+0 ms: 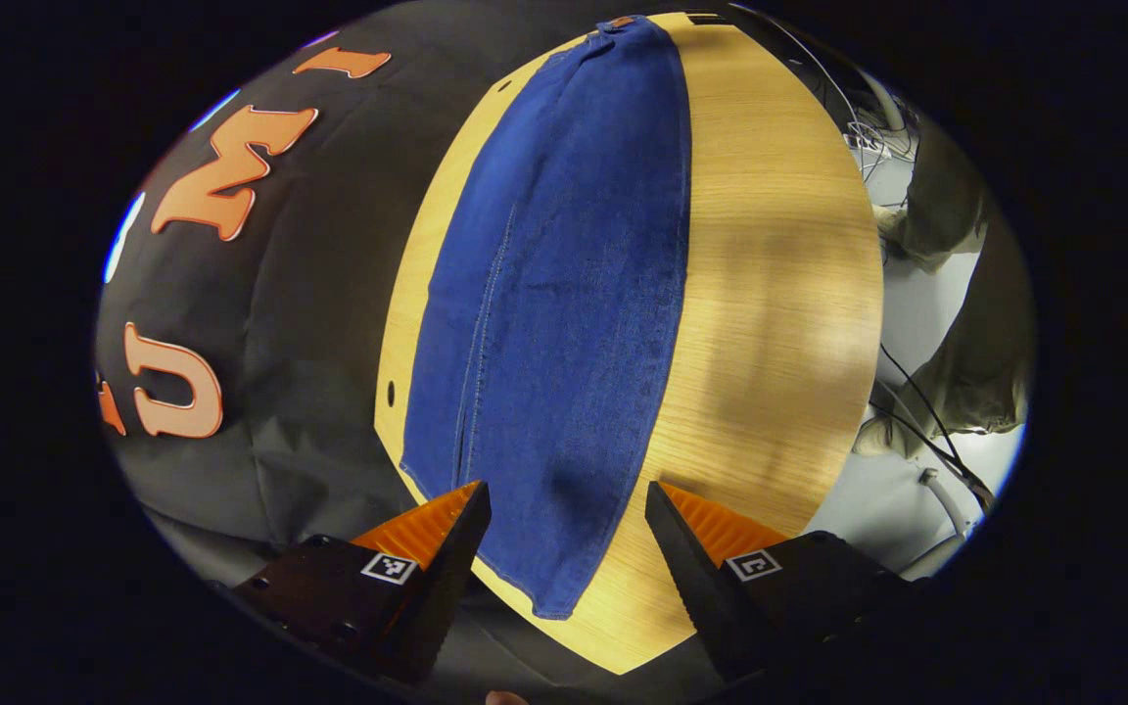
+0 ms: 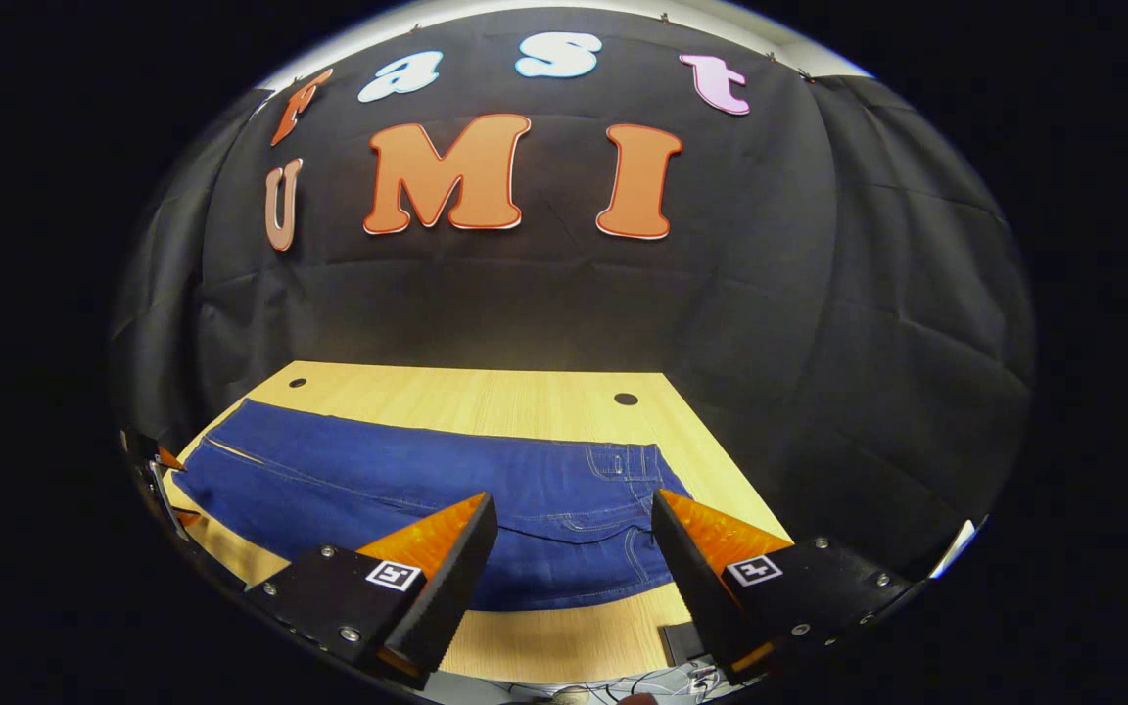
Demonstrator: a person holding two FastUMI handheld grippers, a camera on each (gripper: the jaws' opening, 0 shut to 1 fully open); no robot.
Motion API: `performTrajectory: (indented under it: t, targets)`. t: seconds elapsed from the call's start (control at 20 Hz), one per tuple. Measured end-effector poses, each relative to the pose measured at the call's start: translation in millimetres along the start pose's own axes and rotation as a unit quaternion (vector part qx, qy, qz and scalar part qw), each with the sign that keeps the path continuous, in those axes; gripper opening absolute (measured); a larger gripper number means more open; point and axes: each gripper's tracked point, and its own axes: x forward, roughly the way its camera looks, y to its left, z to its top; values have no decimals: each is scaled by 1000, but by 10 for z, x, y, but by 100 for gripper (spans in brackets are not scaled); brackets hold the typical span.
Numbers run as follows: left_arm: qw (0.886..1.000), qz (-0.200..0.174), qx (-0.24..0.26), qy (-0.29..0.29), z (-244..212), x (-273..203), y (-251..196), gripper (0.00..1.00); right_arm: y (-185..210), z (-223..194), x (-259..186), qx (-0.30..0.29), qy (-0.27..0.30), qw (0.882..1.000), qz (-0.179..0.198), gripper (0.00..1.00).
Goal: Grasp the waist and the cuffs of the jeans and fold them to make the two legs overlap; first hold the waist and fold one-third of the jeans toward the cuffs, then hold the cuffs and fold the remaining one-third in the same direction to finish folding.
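Blue jeans (image 1: pixel 564 294) lie flat on the wooden table (image 1: pixel 779 294) as one long strip, the legs lying over each other. In the left gripper view the cuffs (image 1: pixel 549 578) are nearest and the waist (image 1: pixel 623 29) is at the far end. My left gripper (image 1: pixel 564 514) is open and hovers above the cuffs without touching them. In the right gripper view the jeans (image 2: pixel 407 480) run from left to right, with the waist (image 2: pixel 637 490) and its pocket stitching at the right. My right gripper (image 2: pixel 569 519) is open, just above the waist, with nothing between its fingers.
The booth's black cloth wall (image 2: pixel 564 294) hangs behind the table. Small round holes (image 2: pixel 626 399) mark the table's far corners. Cables (image 1: pixel 926 421) and a person's legs in light trousers (image 1: pixel 975 372) are on the pale floor beside the table.
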Motion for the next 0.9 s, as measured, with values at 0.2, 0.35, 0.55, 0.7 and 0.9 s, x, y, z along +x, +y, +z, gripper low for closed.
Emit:
performTrajectory:
  t: [0.2,0.35,0.55,0.7,0.9]
  targets:
    - [999,-33,15,16,-45,90,-6,98,-29,-43,43,3,10,1000,-4,97]
    - [999,-39,20,22,-52,177,-7,98,-42,-58,108,8,15,1000,-7,98]
    - [998,-41,29,28,-41,232,24,98,-60,-64,163,20,20,1000,-7,98]
    - [998,-38,37,27,-24,233,41,98,-46,-48,202,17,20,1000,-7,98]
    - [999,-12,42,27,30,362,187,97,-9,-26,243,18,22,1000,-4,98]
